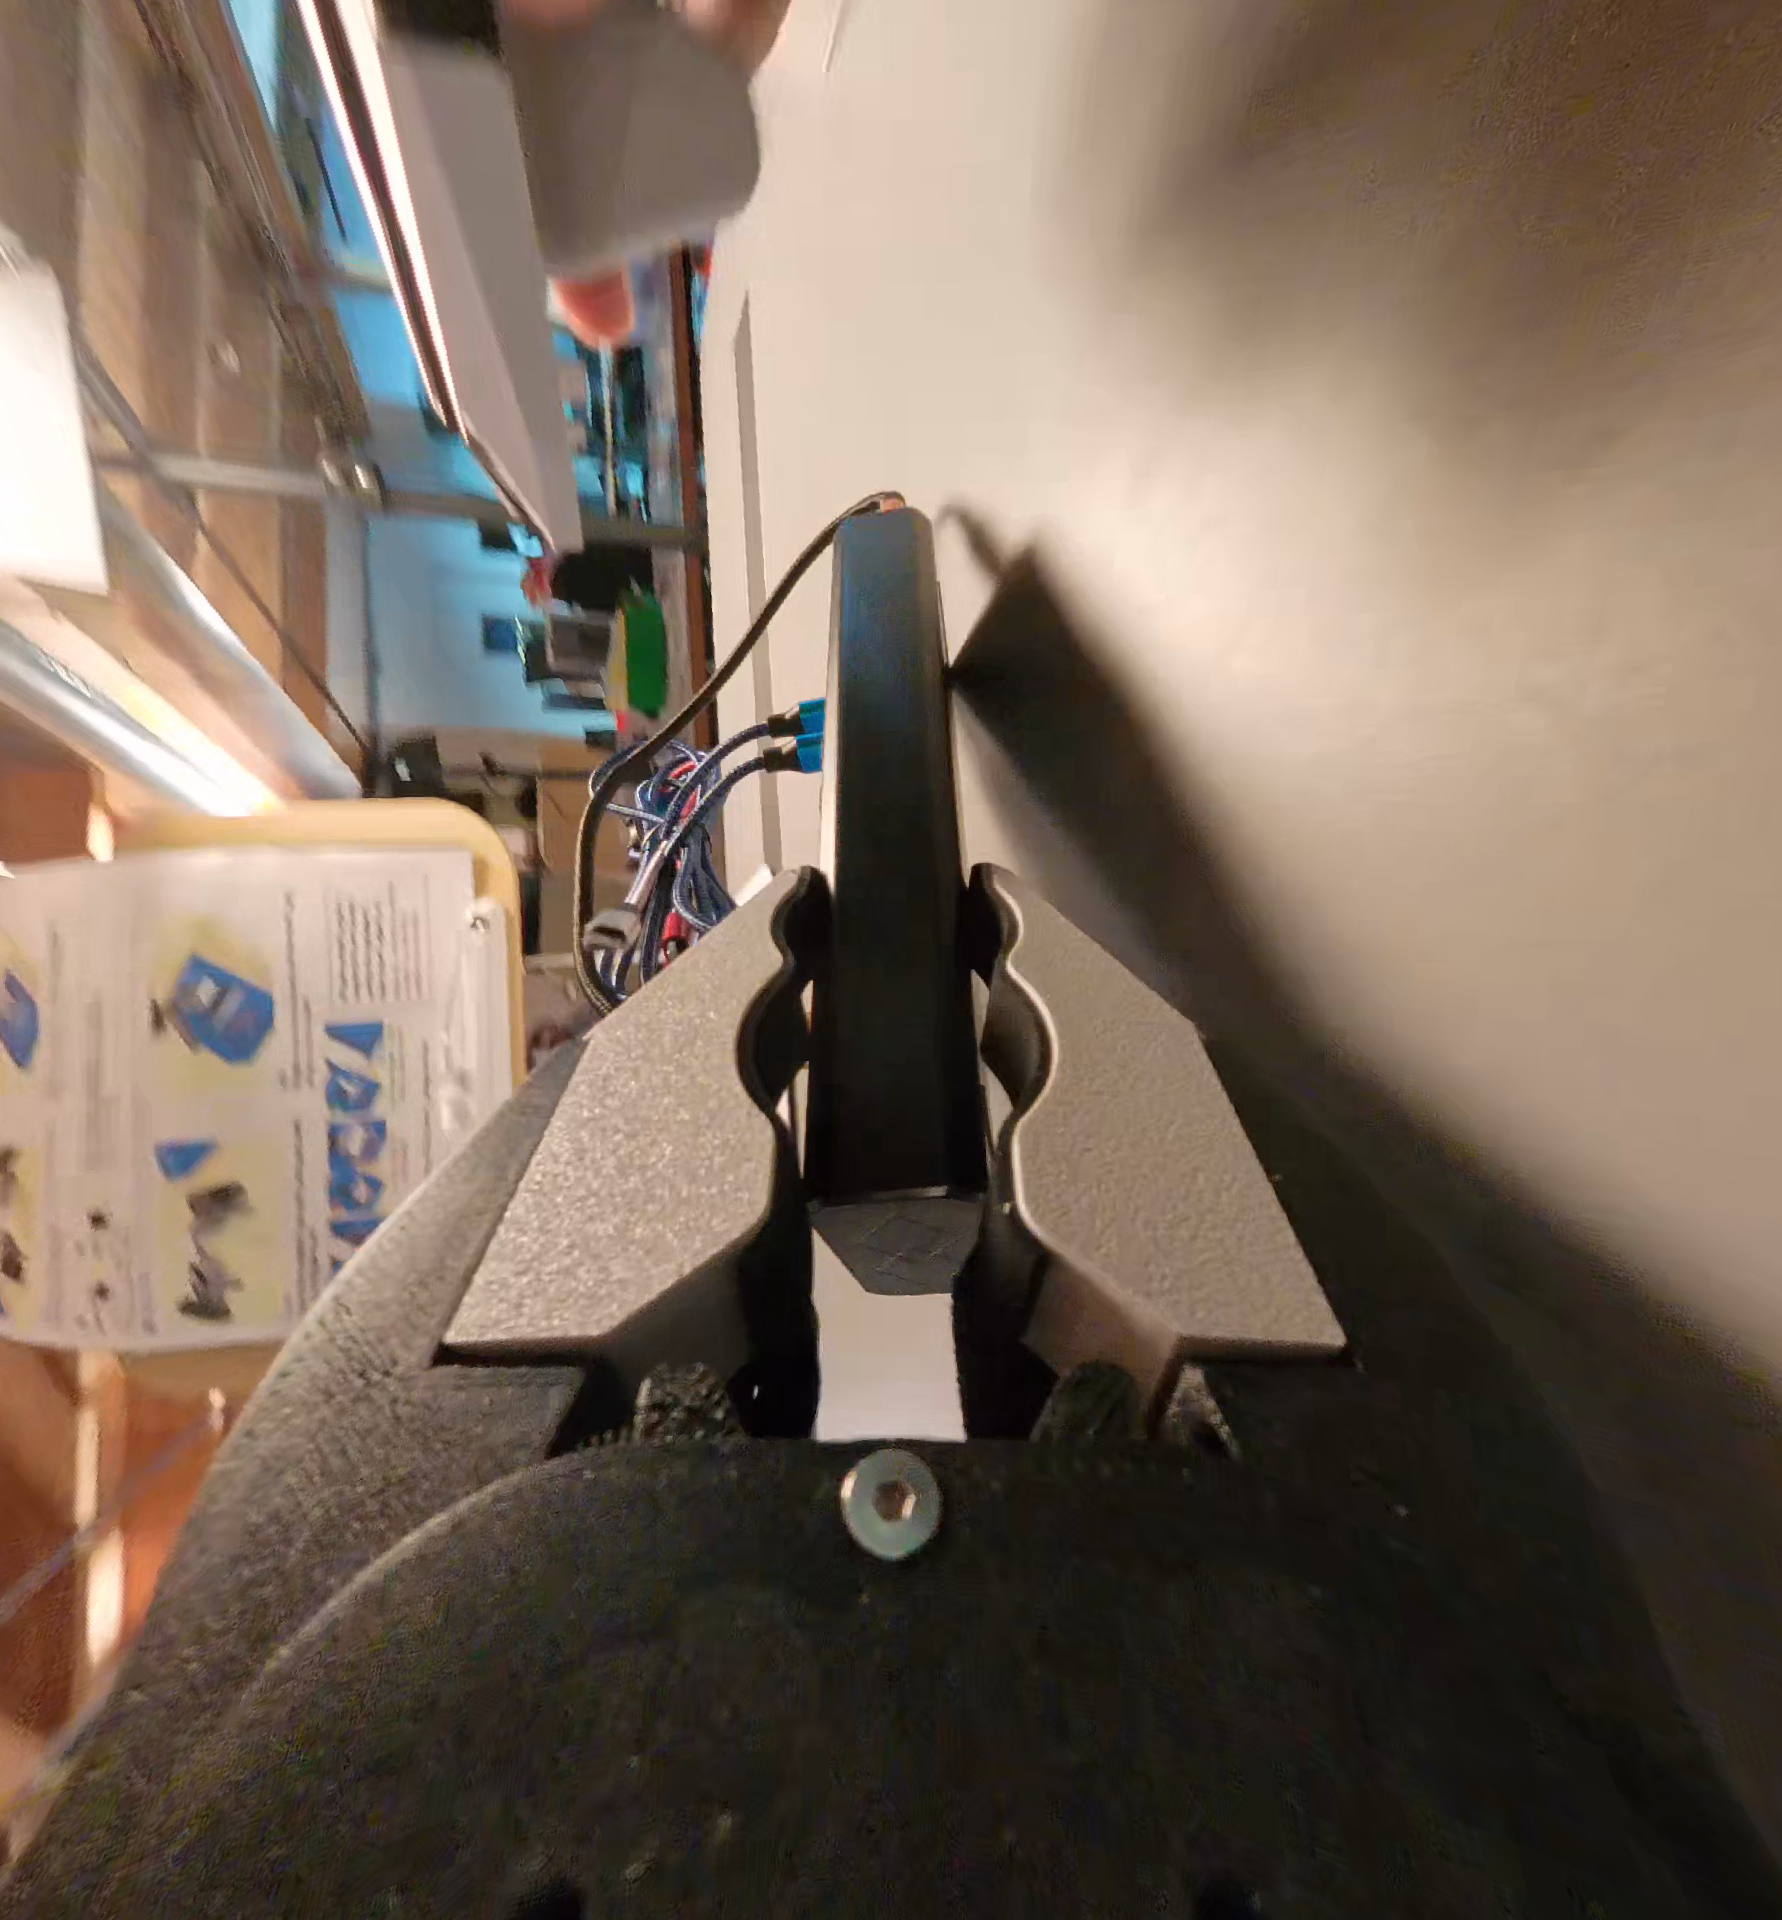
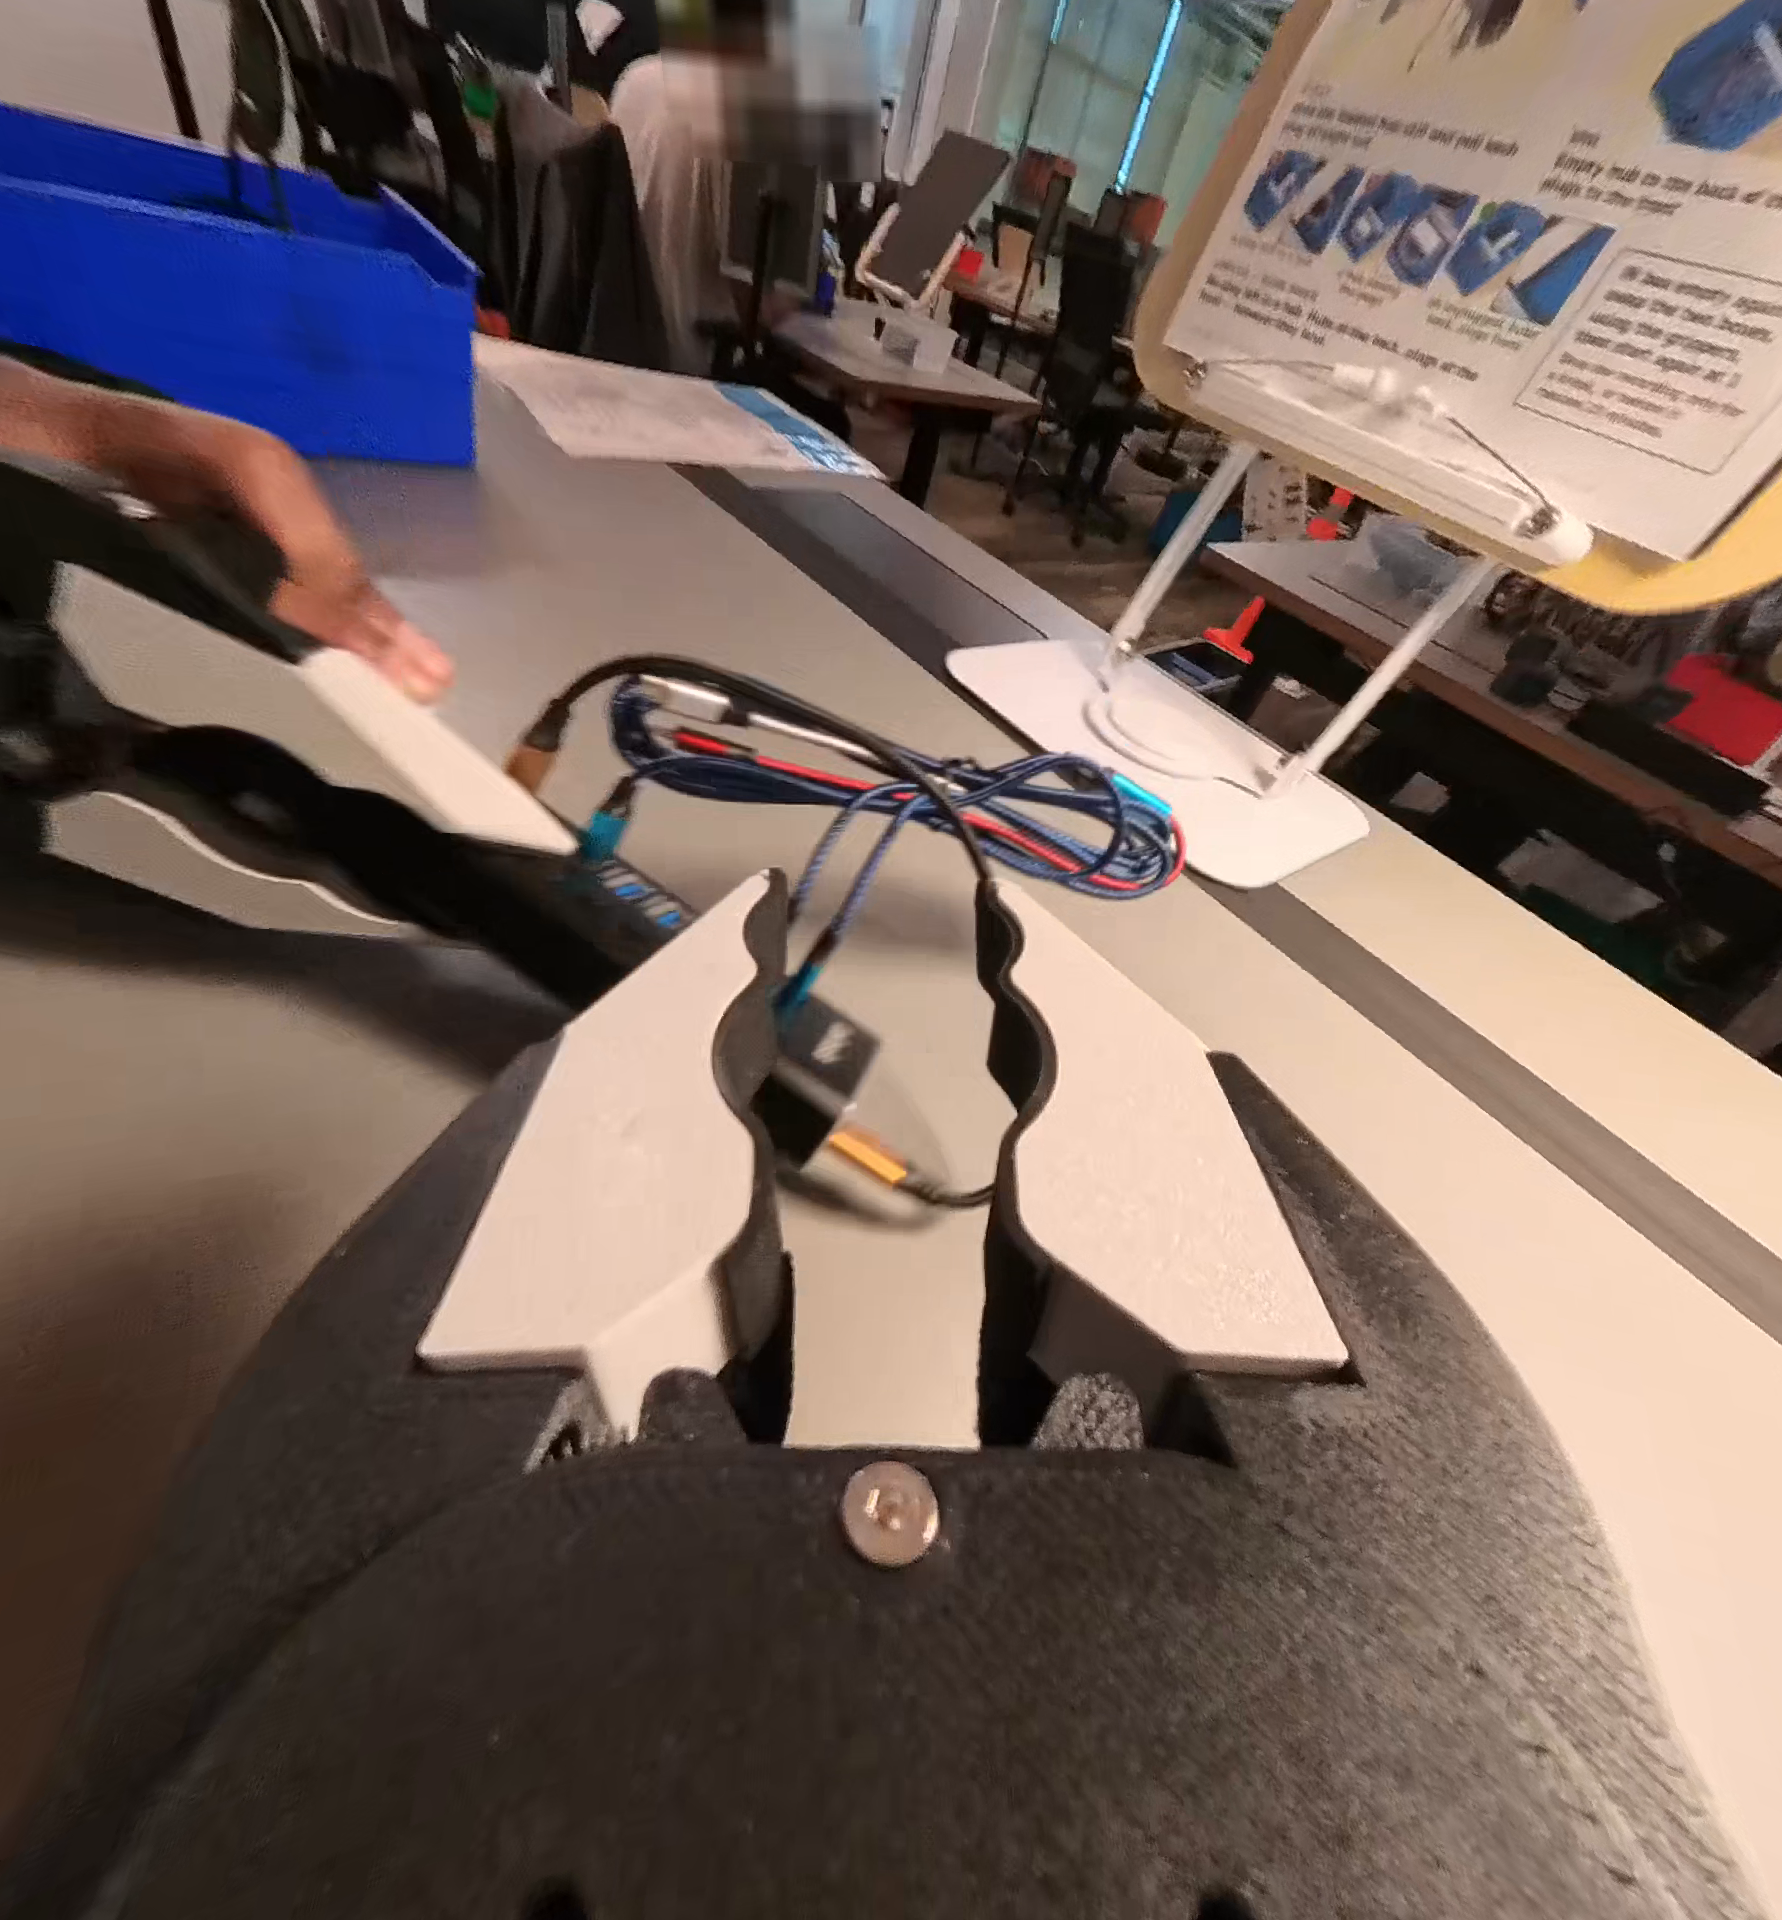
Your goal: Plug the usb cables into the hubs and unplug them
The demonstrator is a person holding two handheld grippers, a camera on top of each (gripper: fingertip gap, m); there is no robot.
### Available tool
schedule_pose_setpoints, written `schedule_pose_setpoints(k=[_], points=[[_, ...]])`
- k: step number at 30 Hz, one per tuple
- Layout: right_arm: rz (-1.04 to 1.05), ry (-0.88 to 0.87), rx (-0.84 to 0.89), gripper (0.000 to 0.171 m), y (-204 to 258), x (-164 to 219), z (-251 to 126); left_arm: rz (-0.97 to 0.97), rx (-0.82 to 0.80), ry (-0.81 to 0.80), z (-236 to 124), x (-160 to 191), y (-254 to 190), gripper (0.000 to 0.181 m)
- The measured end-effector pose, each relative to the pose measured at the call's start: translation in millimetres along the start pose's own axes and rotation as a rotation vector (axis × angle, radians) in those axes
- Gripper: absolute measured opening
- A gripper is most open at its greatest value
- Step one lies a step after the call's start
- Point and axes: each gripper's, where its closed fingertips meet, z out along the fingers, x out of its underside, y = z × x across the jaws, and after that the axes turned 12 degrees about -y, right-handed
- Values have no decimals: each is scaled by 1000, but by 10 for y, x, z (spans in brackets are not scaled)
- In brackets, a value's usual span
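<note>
My left gripper point(image 1: 892, 878) is shut on a long black hub point(image 1: 887, 727), seen edge-on and held against the white table point(image 1: 1386, 520). Two blue-plugged cables point(image 1: 799, 732) sit in the hub's side, and a black cable point(image 1: 762, 623) leaves its far end. In the right wrist view a hand holds the left gripper point(image 2: 451, 862) on that hub point(image 2: 606, 920). My right gripper point(image 2: 879, 894) is open and empty above a small black hub point(image 2: 814, 1081). That hub has a blue-plugged cable point(image 2: 799, 987) and an orange-plugged cable point(image 2: 866, 1153) in it. A tangle of blue, red and black cables point(image 2: 970, 800) lies beyond.
An instruction sheet on a white stand point(image 2: 1178, 748) stands at the table's far right edge; it also shows in the left wrist view point(image 1: 222, 1091). A blue bin point(image 2: 191, 281) and a paper sheet point(image 2: 679, 416) lie at the back left. A person and other desks are behind.
</note>
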Motion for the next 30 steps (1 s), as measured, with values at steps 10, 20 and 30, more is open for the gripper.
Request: schedule_pose_setpoints(k=[10,20,30], points=[[84,121,-171,48,-5,319,-196,108,33,-170,-132,-292,-27,31],[-208,202,-427,51,587,433,-303,147,30,-181,-175,-300,-13,31],[-799,313,-138,34,363,673,14,-126,15,-242,-167,-272,58,30]])
